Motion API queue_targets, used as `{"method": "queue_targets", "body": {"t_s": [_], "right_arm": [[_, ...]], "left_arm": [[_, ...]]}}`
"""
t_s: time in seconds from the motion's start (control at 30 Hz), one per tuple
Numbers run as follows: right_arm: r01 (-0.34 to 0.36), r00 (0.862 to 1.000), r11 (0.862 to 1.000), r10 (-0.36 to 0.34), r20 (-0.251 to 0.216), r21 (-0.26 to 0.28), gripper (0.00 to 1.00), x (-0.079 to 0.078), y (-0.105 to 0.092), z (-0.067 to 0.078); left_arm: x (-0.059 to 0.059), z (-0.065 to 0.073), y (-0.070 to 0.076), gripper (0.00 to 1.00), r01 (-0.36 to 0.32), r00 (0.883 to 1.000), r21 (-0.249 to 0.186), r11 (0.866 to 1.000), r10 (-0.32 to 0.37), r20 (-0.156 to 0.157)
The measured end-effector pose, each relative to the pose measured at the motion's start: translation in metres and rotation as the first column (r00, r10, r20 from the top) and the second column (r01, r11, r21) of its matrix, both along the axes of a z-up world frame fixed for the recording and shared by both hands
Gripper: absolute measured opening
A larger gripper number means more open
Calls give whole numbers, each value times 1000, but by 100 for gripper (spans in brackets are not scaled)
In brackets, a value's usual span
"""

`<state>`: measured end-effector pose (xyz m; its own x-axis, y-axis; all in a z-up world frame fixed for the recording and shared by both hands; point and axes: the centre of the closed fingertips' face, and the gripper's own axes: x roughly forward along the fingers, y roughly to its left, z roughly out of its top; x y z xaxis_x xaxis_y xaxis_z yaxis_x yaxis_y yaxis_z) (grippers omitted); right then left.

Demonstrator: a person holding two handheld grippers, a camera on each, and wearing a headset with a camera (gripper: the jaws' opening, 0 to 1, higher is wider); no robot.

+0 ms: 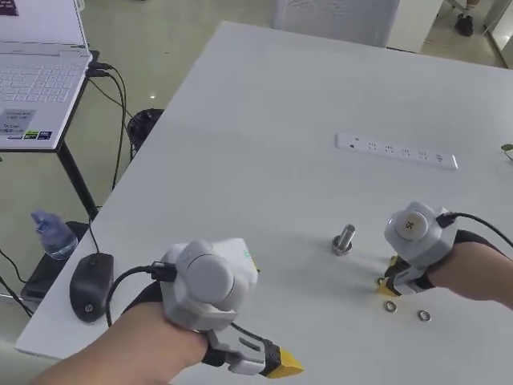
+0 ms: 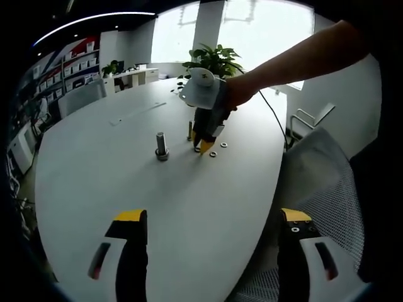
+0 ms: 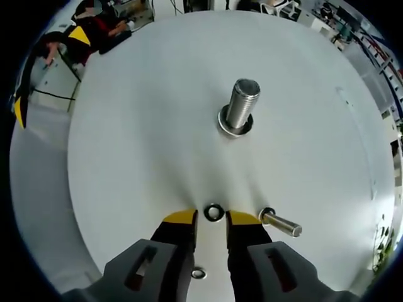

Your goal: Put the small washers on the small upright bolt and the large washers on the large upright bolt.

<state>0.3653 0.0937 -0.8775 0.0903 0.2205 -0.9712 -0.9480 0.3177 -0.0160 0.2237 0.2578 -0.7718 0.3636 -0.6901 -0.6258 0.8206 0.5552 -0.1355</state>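
Head view hid the right claw (image 1: pixel 385 285) tips under its own housing, with loose washers (image 1: pixel 390 306) on the worktop (image 1: pixel 264 136) just beside it. Right gripper view showed that claw slightly parted and empty, nearest washer (image 3: pixel 214 212) at its tips, small bolt (image 3: pixel 281 221) just right, large bolt (image 3: pixel 239 106) farther ahead. Left claw (image 2: pixel 211 217) stood wide apart, holding nothing.

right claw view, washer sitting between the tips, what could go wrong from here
1. The washer lies flat on the table between the right claw tips; being thin, it could slip out or skid away as the claw closes.
2. The small bolt stands right beside one tip; a sideways nudge may topple it.
3. A second washer lies under the claw and could get dragged along.
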Motion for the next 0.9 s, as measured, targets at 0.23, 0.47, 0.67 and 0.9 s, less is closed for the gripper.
{"method": "queue_targets", "body": {"t_s": [0.23, 0.47, 0.67, 0.9], "right_arm": [[22, 1000, 1000, -22, -7, -23, 17, 2, 1, -1], [28, 999, 997, -30, -20, -78, 14, 3, 1, -2], [18, 1000, 994, -20, -16, -107, 14, 2, 0, -2], [20, 999, 997, -22, -23, -80, 12, 3, 0, -1]], "left_arm": [[-2, -2, 2, 83, -1, 1000, 4, 1000, 1, -7], [-4, -5, 1, 82, -9, 1000, 6, 1000, 9, -14], [-6, -7, -2, 81, -12, 1000, 5, 1000, 12, -20], [-7, -7, -2, 79, -16, 999, 14, 1000, 17, -28]]}}
